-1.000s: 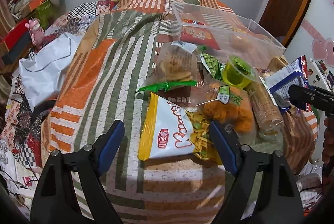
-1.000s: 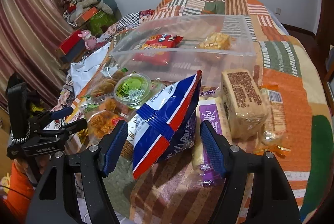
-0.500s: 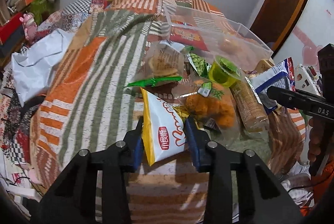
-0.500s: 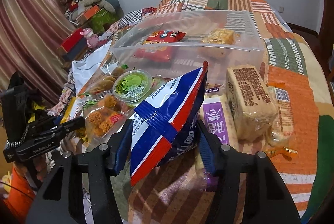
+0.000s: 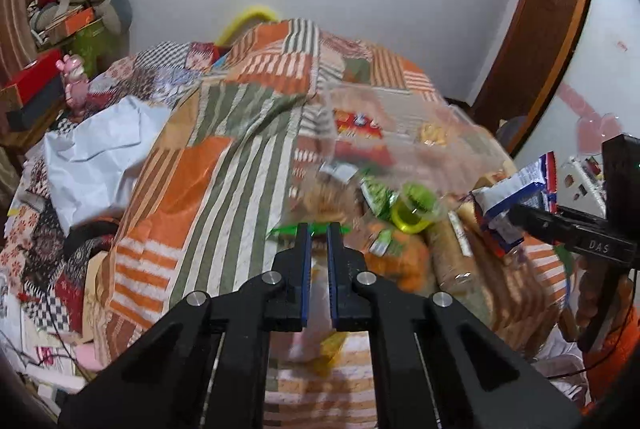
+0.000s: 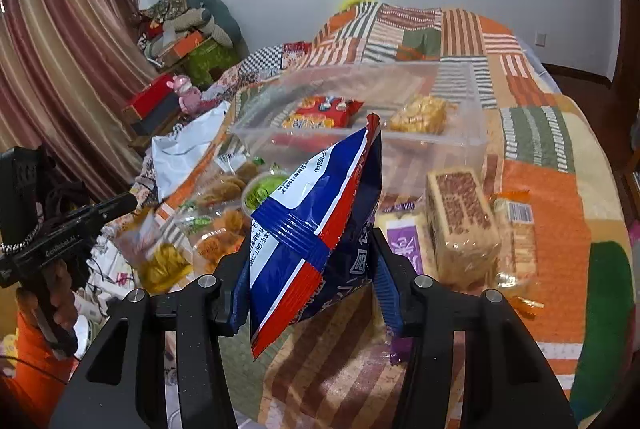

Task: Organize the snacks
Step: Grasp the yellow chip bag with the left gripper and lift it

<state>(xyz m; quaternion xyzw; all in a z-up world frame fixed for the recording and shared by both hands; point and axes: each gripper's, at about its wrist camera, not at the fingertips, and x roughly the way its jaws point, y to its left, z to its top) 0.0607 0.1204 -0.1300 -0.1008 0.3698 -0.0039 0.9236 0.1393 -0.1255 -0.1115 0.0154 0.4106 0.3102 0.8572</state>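
My left gripper [image 5: 317, 249] is shut on the white and yellow snack bag [image 5: 316, 329], which hangs below the fingers, lifted off the bed; it also shows in the right wrist view [image 6: 156, 249]. My right gripper [image 6: 310, 269] is shut on the blue, white and red snack bag [image 6: 316, 225] and holds it up in front of the clear plastic bin [image 6: 472, 117]. The bin holds a red packet [image 6: 320, 111] and a yellow snack pack [image 6: 420, 113]. The bin [image 5: 452, 117] looks blurred in the left wrist view.
Loose snacks lie on the patchwork quilt [image 6: 560, 189]: a green cup [image 5: 414, 209], an orange snack bag [image 5: 404, 261], a brown biscuit pack [image 6: 460, 221], a purple packet [image 6: 404, 245]. White paper [image 5: 100, 157] lies left. Boxes and clutter stand beside the bed.
Both grippers closed on their bags and lifted them. The left one rose with the white and yellow bag; the right one raised the blue bag toward the bin.
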